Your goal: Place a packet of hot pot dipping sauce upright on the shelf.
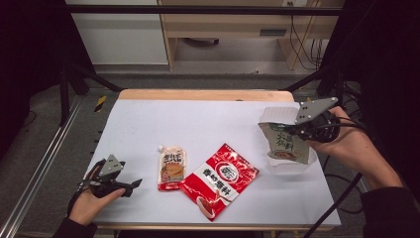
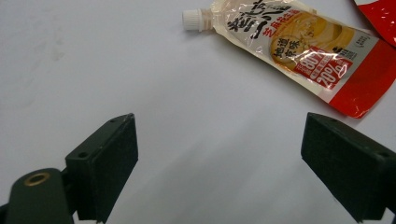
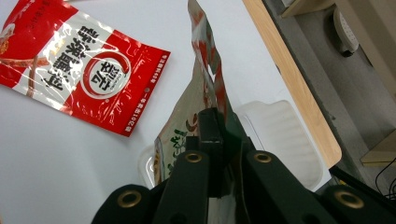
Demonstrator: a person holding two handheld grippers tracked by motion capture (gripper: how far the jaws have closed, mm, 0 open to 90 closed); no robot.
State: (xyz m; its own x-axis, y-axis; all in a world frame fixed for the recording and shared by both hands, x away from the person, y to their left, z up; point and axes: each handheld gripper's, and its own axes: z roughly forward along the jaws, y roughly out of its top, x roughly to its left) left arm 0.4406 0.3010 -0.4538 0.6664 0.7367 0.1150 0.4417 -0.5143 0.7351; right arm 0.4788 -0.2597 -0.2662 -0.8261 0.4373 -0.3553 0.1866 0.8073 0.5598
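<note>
- High view: my right gripper [image 1: 297, 130] is at the right side of the white table [image 1: 148, 129]. Its jaws are clamped on a green-and-beige sauce packet [image 1: 282, 144], which hangs upright over a clear plastic tray [image 1: 277, 115] by the table's right edge. Left of the tray, well apart from it, a red seasoning packet [image 1: 220, 179] lies flat, and just left of that lies a spouted pouch [image 1: 172, 167]. My left gripper [image 1: 130, 186] rests near the table's front left corner, far from the tray, its jaws apart with nothing between them.
- Left gripper view: my two black jaws stand wide apart over bare table. Beyond them lies the spouted pouch [image 2: 299, 51], its white cap pointing left.
- Right gripper view: my jaws are pressed together on the sauce packet [image 3: 205, 88], which rises edge-on above them. The tray [image 3: 285, 135] sits right behind and below it; the red packet [image 3: 79, 65] lies to the tray's left.
</note>
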